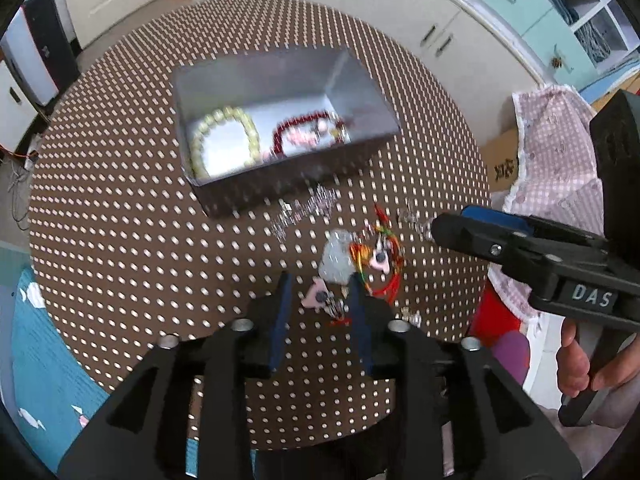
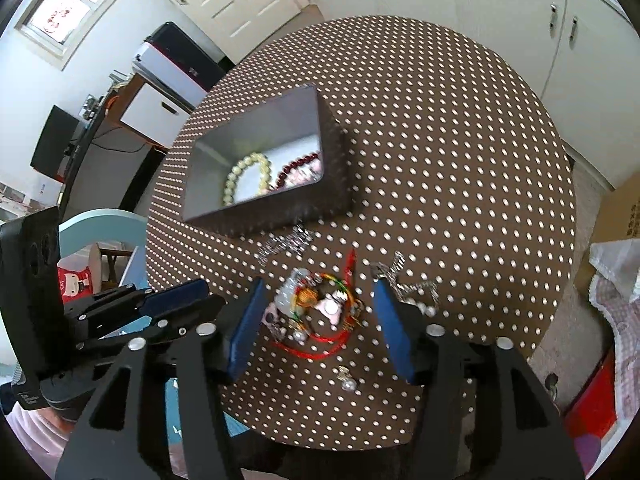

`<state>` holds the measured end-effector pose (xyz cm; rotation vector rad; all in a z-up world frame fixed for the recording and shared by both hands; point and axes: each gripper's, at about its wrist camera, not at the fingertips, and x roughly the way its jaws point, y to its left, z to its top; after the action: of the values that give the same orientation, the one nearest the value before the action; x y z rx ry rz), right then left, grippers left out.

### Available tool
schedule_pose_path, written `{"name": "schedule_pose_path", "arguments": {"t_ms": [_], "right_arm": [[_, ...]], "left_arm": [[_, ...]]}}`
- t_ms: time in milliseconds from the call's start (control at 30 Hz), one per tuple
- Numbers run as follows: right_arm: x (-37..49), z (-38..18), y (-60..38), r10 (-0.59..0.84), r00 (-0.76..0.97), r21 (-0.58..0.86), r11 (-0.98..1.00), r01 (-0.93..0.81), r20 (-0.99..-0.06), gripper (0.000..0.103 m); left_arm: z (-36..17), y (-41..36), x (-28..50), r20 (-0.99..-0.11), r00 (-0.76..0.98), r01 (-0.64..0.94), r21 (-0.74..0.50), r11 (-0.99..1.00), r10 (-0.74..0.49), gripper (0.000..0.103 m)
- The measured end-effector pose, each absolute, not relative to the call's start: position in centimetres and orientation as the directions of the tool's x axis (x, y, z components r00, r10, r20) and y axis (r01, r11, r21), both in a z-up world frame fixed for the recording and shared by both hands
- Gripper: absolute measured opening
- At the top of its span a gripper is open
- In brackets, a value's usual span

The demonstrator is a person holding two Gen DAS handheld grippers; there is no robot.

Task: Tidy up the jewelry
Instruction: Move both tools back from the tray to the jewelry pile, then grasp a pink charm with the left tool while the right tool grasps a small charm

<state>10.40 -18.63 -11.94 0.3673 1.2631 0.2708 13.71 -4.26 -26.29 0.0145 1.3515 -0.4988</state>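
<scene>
**Brown dotted bench, jewelry heap lying between two spread grippers**

Brown cloth with white dots is covering the round bench (image 1: 120, 208). In the left wrist view, the left gripper (image 1: 320, 300) is hanging with its blue pads spread, nothing pinched, above a pink charm at the near edge of the tangled jewelry heap (image 1: 360, 260). The right gripper (image 1: 452, 228) is reaching in from the right, its body reading "DAS"; whether it is spread cannot be told here. Behind the heap, a grey metal box (image 1: 280, 92) is lying with its long axis running left to right, holding a pale bead bracelet (image 1: 224, 140) and a red bead strand (image 1: 304, 124).

In the right wrist view, the right gripper (image 2: 320, 312) is standing wide apart around the jewelry heap (image 2: 316, 308), pads touching nothing. The grey metal box (image 2: 332, 152) is sitting just beyond, angled diagonally. The left gripper (image 2: 180, 300) is entering from the left.
</scene>
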Motion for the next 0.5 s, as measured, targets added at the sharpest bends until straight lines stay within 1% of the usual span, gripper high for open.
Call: {"name": "schedule_pose_path", "arguments": {"t_ms": [67,167,300,500], "right_arm": [[9.9,-12.5,-19.0,0.382,0.273,0.401,0.916,0.017,-0.883,0.062],[9.3,-13.5,-19.3,0.362,0.249,0.382,0.923,0.037,-0.898,0.062],[8.5,-14.2,-19.7,0.351,0.228,0.373,0.925,0.064,-0.908,0.062],[7.8,-14.7,-19.8,0.344,0.232,0.370,0.926,0.080,-0.910,0.062]], "left_arm": [[-27.1,-4.6,13.5,-0.937,0.106,0.358,-0.276,0.892,-0.332,0.040],[-28.3,-5.3,13.2,-0.942,0.069,0.370,-0.281,0.885,-0.328,0.040],[-29.3,-5.7,13.2,-0.949,0.090,0.382,-0.247,0.890,-0.302,0.040],[-31.0,-7.5,13.5,-0.960,0.064,0.411,-0.225,0.883,-0.274,0.040]]}}
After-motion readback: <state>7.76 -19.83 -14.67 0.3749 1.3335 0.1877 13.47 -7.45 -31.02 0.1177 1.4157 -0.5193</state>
